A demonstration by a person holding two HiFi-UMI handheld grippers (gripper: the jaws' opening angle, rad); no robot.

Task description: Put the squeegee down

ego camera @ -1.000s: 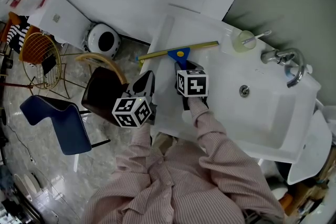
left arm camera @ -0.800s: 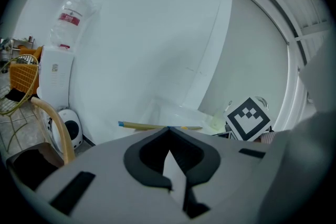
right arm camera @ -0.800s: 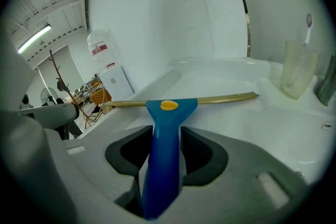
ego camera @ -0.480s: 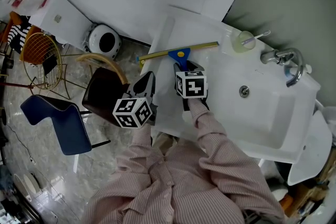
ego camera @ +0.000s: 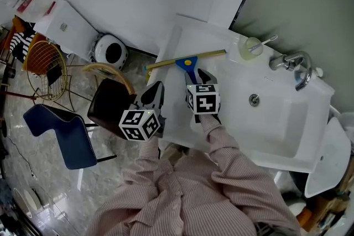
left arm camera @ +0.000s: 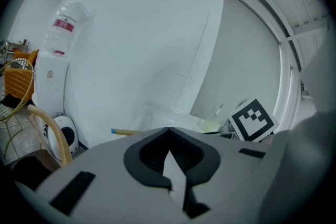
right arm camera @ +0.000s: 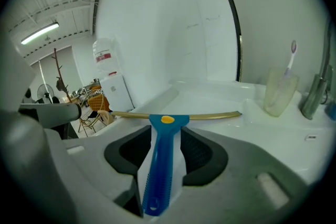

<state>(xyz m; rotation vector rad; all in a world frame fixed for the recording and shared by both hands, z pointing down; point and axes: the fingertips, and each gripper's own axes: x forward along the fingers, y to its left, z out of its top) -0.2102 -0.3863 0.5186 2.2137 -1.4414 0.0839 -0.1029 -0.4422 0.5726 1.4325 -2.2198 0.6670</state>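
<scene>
Blue plastic forms the handle of the squeegee (ego camera: 187,60), and its long blade is a dull yellow. We see it lying on the flat left ledge of a white sink (ego camera: 287,119). The blade runs crosswise at the far end of the ledge, near the wall. Its left tip reaches just past the sink's outer edge. The handle points back toward the person.

We see the right gripper (right arm camera: 166,134) poised over that handle with its jaws spread wide. In the right gripper view the handle runs between the two dark pads. White sink shows on both sides of it, so the pads do not press on it.

We find the left gripper (left arm camera: 168,131) off the sink's left side, above the floor, just beside the right one. Its jaw tips meet and nothing sits between them.

On the sink's back rim we see a pale cup (ego camera: 249,48) with a toothbrush standing in it. A metal tap (ego camera: 290,63) is to its right. The drain (ego camera: 254,99) lies in the basin below them.

Striped pink sleeves (ego camera: 221,174) fill the bottom of the head view. On the floor to the left stand a brown chair (ego camera: 110,105) and a blue chair (ego camera: 52,130).
</scene>
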